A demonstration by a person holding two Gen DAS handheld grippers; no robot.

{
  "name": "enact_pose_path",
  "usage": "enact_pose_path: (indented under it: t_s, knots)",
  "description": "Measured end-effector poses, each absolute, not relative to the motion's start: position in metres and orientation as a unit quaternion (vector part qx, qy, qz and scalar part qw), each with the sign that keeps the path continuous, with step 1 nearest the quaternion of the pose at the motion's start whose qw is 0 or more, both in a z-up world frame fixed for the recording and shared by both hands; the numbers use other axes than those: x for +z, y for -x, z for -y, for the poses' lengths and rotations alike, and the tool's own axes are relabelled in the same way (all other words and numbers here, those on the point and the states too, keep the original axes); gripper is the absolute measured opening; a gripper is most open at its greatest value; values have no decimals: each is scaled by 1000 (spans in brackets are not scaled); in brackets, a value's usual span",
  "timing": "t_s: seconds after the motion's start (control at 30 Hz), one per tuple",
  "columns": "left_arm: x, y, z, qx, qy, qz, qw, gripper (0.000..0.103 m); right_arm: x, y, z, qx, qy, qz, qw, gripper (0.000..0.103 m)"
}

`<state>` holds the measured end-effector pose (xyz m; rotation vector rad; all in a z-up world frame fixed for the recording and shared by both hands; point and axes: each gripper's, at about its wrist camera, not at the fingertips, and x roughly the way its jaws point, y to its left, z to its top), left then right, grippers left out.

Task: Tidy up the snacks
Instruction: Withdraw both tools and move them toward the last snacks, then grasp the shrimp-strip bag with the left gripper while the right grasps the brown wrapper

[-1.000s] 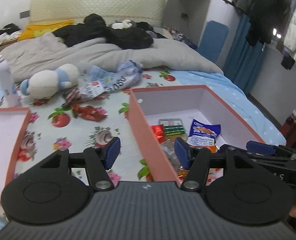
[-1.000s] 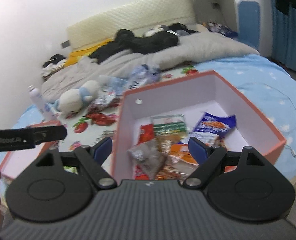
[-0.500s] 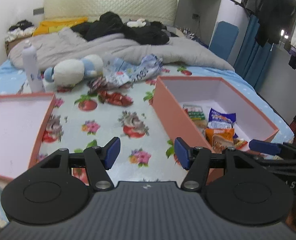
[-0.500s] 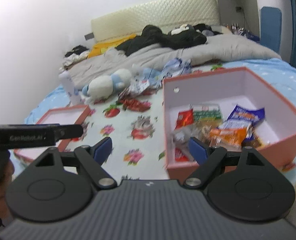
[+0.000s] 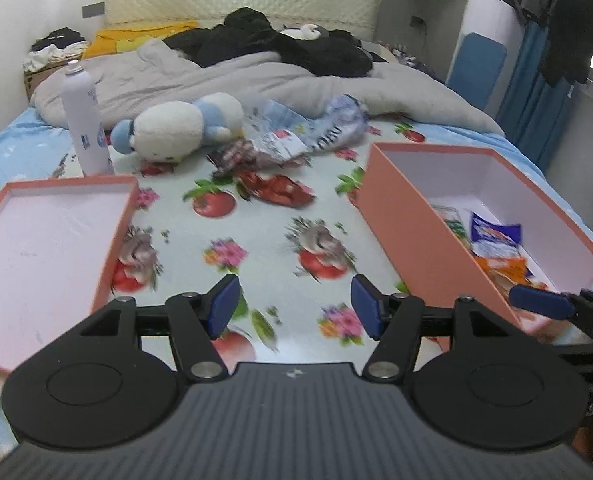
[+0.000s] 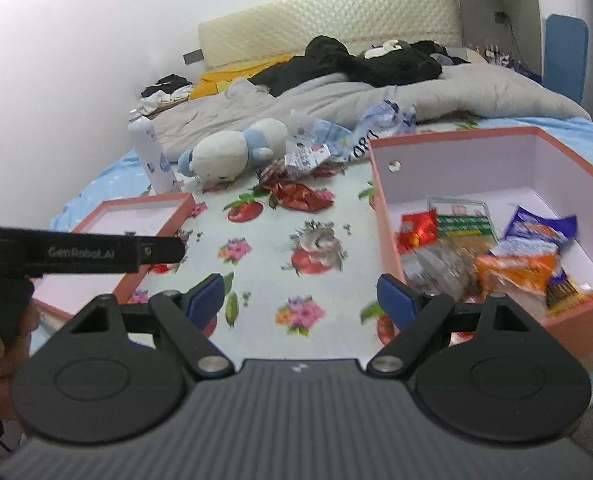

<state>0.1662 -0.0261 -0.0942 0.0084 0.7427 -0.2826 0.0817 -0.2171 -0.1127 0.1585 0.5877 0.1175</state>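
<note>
A pink box (image 5: pixel 396 216) (image 6: pixel 384 216) stands on the bed at the right and holds several snack packets (image 6: pixel 504 256) (image 5: pixel 492 236). Its pink lid (image 5: pixel 112 240) (image 6: pixel 164 220) lies upturned at the left. More snack wrappers, a red one (image 5: pixel 280 192) (image 6: pixel 300 196) among them, lie on the flowered sheet beyond. My left gripper (image 5: pixel 292 308) is open and empty above the sheet between lid and box. My right gripper (image 6: pixel 300 296) is open and empty, just left of the box's near corner.
A plush toy (image 5: pixel 176 128) (image 6: pixel 232 148) and a white spray bottle (image 5: pixel 84 120) (image 6: pixel 152 156) lie at the back left. A grey duvet (image 5: pixel 256 80) with black clothes covers the head of the bed. A blue chair (image 5: pixel 476 68) stands at the right.
Both grippers have pulled back and to the left, away from the box. The lid has come fully into view. Both stay open and empty.
</note>
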Motion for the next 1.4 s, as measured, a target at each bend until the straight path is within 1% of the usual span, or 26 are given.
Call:
enact_pose_path:
  t_s: [0.3,0.47,0.6,0.73,0.87,1.07,1.13,1.27,1.4]
  knots:
    - [-110,-232,3,-110,33,-372,921,74,-131,-142,195,67,-82,-282,954,85]
    - [-116,-272,-9,-85,44,-355,930,74,-144,-180,189,77,-93,-278,953,85]
    - [-123,-315,-18,-79,64,-356,929,74,-155,-211,188,71,-95,-269,956,85]
    - [-133,-366,-15,-88,48,-363,926,74,-168,-249,183,60,-79,-278,955,85]
    - [-144,-418,0,-109,-6,-380,918,74,-177,-289,175,52,-47,-294,953,85]
    - [-171,-492,27,-146,-135,-397,896,74,-199,-340,161,32,38,-323,945,84]
    - [-176,-510,37,-174,-170,-396,885,74,-206,-352,160,27,43,-332,942,84]
    - [-188,-540,58,-204,-233,-378,873,74,-219,-364,150,20,70,-330,941,84]
    - [-209,-561,77,-231,-285,-379,850,74,-228,-375,141,3,84,-320,944,84]
